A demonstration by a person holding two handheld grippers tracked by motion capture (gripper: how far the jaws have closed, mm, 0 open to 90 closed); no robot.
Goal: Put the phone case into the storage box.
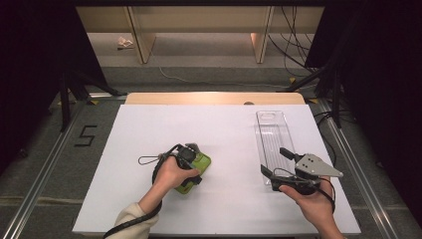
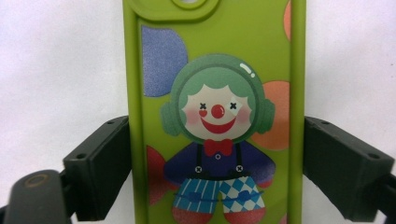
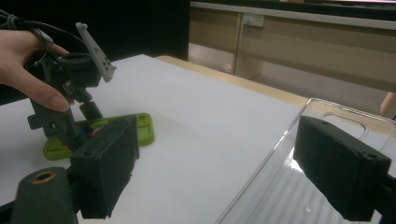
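In the high view, the left gripper (image 1: 190, 160) is pressed down over a green phone case (image 1: 199, 169) that lies flat on the white table (image 1: 224, 134), left of centre. The person's left hand (image 1: 171, 172) covers most of the tool. The right gripper (image 1: 278, 160) hovers at the near end of a clear plastic tray (image 1: 272, 134), which lies lengthwise on the table's right side, well apart from the case.

In the left gripper view, the phone case (image 2: 215, 112), printed with a clown in headphones, lies between the two black jaws. The left jaw touches its edge; a narrow gap shows at the right jaw, so the case is straddled, not clenched.

In the right gripper view, the jaws stand released and wide apart with nothing between them, the right one over the clear plastic tray (image 3: 299, 186). Farther off, the left gripper (image 3: 70, 126) stands on the phone case (image 3: 140, 128).
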